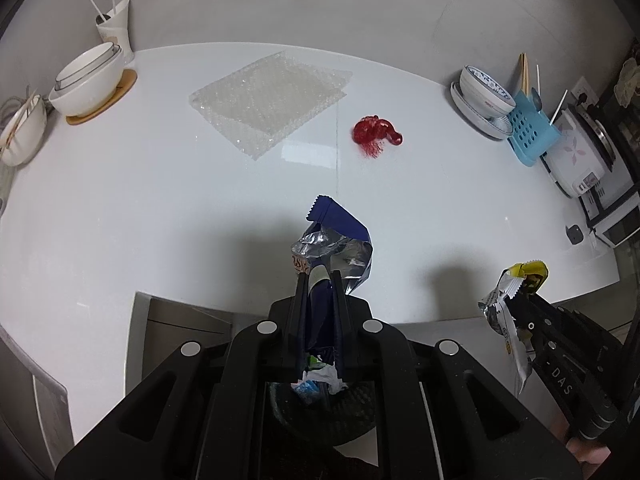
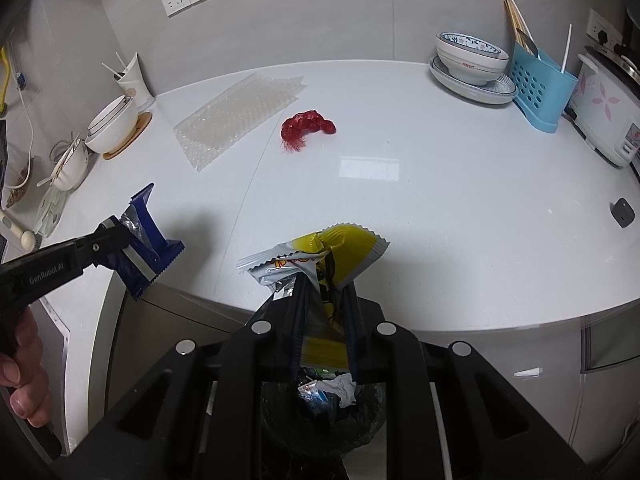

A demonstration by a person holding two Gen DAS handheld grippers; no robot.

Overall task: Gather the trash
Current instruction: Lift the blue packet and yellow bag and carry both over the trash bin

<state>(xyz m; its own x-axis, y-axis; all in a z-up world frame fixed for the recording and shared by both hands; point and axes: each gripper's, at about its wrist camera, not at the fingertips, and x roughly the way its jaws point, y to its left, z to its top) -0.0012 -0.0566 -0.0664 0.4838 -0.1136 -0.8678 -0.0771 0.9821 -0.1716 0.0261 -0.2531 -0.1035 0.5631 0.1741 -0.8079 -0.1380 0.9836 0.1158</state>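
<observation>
From your left wrist view, your left gripper (image 1: 319,280) pinches a blue wrapper (image 1: 338,236) between its jaws, above the counter's (image 1: 120,200) near edge, with the bin (image 1: 320,408) straight below, already holding crumpled scraps. Ahead on the counter lie a bubble wrap sheet (image 1: 268,100) and a red net (image 1: 376,132), apart from each other. Stacked bowls (image 1: 90,80) and a cup (image 1: 116,28) stand far left; a bowl on a plate (image 1: 484,92), a blue rack (image 1: 530,128) and a cooker (image 1: 580,152) crowd the right. Your right gripper (image 1: 516,300) shows at right, clamped on a yellow wrapper (image 1: 516,280). From your right wrist view, that gripper (image 2: 325,280) squeezes the yellow wrapper (image 2: 340,248) over the bin (image 2: 320,412). Your left gripper (image 2: 116,236) reaches in from the left with the blue wrapper (image 2: 148,248), its handle in your hand (image 2: 24,368). The red net (image 2: 308,124) and bubble wrap (image 2: 240,116) lie beyond.
</observation>
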